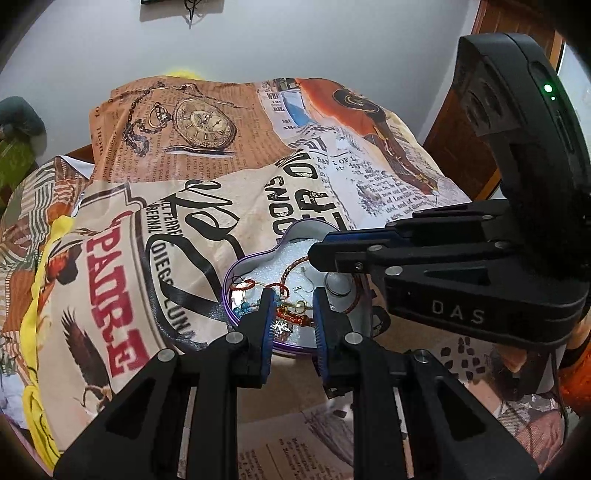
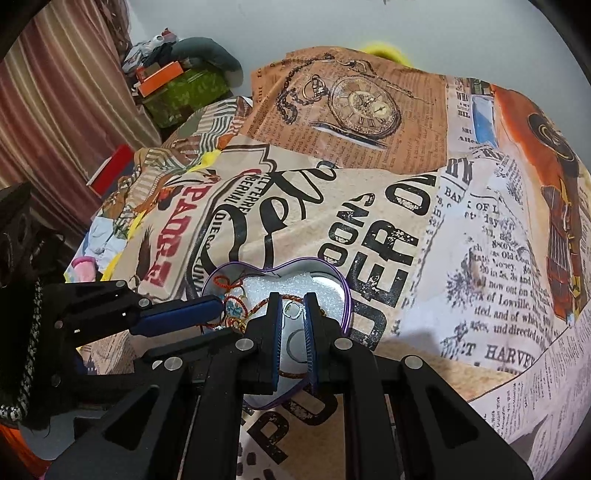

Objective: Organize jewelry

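The right gripper (image 1: 325, 254) hides the heart tin's (image 1: 236, 264) right side. Its tangled jewelry (image 1: 291, 312) blurs together. A small pendant (image 2: 291, 309) is too small to tell.

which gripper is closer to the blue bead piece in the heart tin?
Left. The left gripper hangs over the tin's jewelry side, its left finger right beside the blue bead piece. The right gripper sits over the tin's other lobe, apart from the beads.

I see a plain pale wall (image 2: 369, 26) behind a surface draped in a newspaper-print cloth (image 2: 461, 258). On my left hangs a striped reddish curtain (image 2: 55, 92) beside a cluttered green box (image 2: 184, 92); brown wooden furniture (image 1: 458, 147) stands right.
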Available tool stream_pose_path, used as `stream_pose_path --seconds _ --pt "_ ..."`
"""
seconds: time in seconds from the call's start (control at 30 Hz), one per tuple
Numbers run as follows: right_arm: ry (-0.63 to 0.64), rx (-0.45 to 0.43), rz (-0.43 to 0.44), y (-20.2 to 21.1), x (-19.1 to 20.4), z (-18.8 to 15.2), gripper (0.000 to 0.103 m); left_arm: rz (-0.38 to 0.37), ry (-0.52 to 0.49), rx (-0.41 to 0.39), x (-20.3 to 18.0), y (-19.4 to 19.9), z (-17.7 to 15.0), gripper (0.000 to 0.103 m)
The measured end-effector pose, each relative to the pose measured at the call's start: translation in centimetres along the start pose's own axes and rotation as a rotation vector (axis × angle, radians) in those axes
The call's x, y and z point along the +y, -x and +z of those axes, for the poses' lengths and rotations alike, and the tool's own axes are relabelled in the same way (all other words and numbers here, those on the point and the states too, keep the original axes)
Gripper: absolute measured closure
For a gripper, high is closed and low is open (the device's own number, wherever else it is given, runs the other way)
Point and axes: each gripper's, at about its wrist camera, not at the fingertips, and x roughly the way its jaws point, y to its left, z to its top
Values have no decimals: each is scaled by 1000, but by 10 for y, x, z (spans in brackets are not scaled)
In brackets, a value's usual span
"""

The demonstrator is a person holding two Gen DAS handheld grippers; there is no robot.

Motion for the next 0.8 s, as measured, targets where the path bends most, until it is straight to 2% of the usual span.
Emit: stream_pose_path --seconds 0.17,0.3,0.4,0.6,0.8 --pt "-38 42 30 -2 -4 1 91 1 5 -4 -1 7 0 85" --pt "-46 56 13 1 -3 0 78 13 9 -11 0 16 0 83" --pt "-26 48 -9 8 2 -2 77 16 20 -21 1 26 0 83" --pt "41 -10 -84 35 17 -5 77 32 34 -60 1 53 0 83" --pt "79 -107 -128 77 34 -12 76 47 33 -112 -8 88 0 82"
